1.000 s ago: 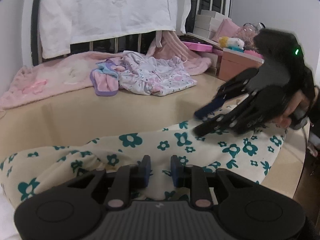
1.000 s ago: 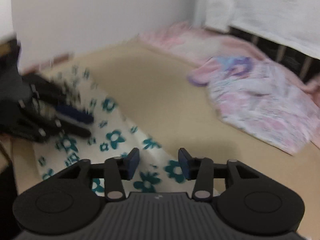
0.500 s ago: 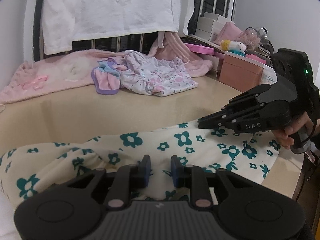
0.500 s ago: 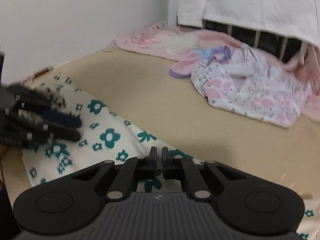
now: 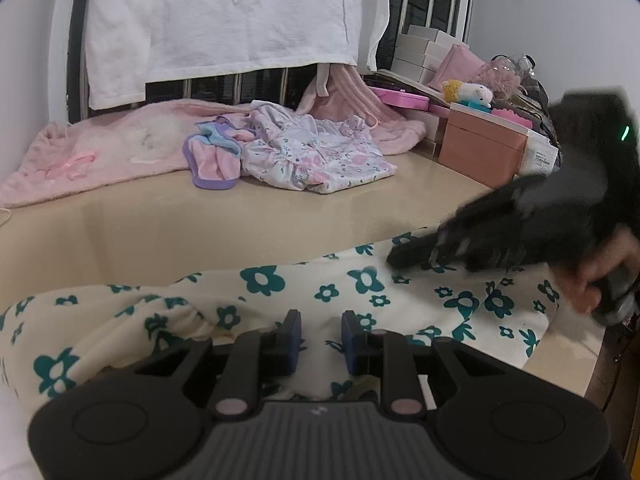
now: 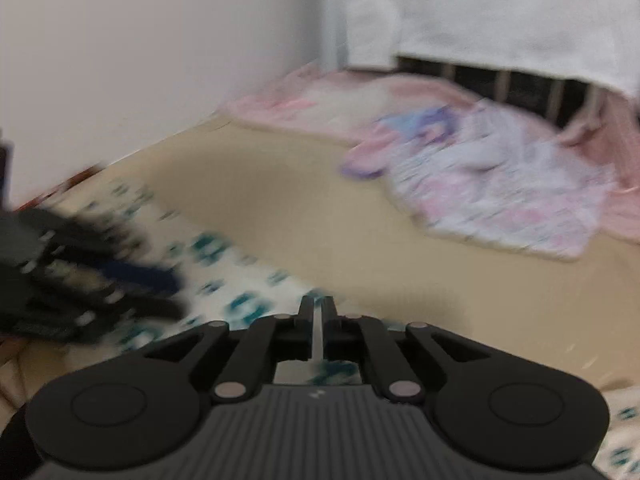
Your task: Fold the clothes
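A cream garment with teal flowers (image 5: 360, 292) lies along the near edge of the beige table (image 5: 200, 224). My left gripper (image 5: 320, 334) is open, its jaws low over the garment's bunched part. My right gripper (image 6: 318, 312) is shut, with a thin strip of the cream cloth between its jaws; in the left wrist view it (image 5: 416, 250) is blurred, low over the garment's right part. The garment (image 6: 224, 264) is blurred in the right wrist view, where the left gripper (image 6: 152, 292) shows at the left.
A pile of pink and floral clothes (image 5: 304, 152) and a pink blanket (image 5: 100, 148) lie at the back of the table. A white towel (image 5: 240, 20) hangs on the rail. Boxes (image 5: 480, 148) and toys stand at the back right. The table edge (image 5: 576, 360) is close on the right.
My right gripper went from open to shut over the flowered garment and is moving fast, so its view is blurred. My left gripper stayed open in place.
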`<state>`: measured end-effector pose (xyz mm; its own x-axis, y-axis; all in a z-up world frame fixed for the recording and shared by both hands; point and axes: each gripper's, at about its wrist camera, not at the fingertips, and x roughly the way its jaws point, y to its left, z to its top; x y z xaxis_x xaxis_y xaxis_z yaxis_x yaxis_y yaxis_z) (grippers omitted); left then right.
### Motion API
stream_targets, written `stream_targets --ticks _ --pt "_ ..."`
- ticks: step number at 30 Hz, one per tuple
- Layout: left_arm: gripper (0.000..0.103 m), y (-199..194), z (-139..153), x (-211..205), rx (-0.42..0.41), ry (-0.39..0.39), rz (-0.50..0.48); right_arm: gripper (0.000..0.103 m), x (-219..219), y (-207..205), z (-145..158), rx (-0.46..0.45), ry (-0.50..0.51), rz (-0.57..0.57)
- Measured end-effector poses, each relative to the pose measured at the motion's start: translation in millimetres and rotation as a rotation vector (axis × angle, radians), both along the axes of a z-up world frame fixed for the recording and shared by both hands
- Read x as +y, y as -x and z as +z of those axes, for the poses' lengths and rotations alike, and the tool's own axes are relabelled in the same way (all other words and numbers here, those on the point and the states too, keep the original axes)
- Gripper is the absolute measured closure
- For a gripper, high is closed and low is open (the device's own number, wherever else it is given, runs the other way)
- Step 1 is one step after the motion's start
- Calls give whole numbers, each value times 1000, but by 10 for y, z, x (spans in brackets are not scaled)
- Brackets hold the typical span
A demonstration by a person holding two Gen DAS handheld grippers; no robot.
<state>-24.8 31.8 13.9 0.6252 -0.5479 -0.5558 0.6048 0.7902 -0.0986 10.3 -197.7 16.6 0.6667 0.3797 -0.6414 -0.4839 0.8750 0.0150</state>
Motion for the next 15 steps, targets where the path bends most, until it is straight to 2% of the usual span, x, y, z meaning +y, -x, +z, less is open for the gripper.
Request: stream_targets --ticks 2,6,10,11,12,13,15 --pt "81 -1 0 2 1 1 1 100 -31 -4 -118 -39 8 -18" --pt "81 -4 -1 7 2 4 2 99 -319 -55 -86 -40 30 -239" --pt "81 2 -6 6 1 4 4 95 -611 312 -11 -42 11 -327" --pt "81 2 -7 4 0 3 4 88 -679 351 -43 -36 32 -365" --pt "81 2 -7 3 0 3 4 74 -805 373 -80 -45 18 -405" --pt "81 1 -7 1 -1 3 4 44 -964 376 -104 -50 -27 -447" --pt "81 2 -8 2 -3 0 5 58 -1156 373 -78 -41 -48 -550"
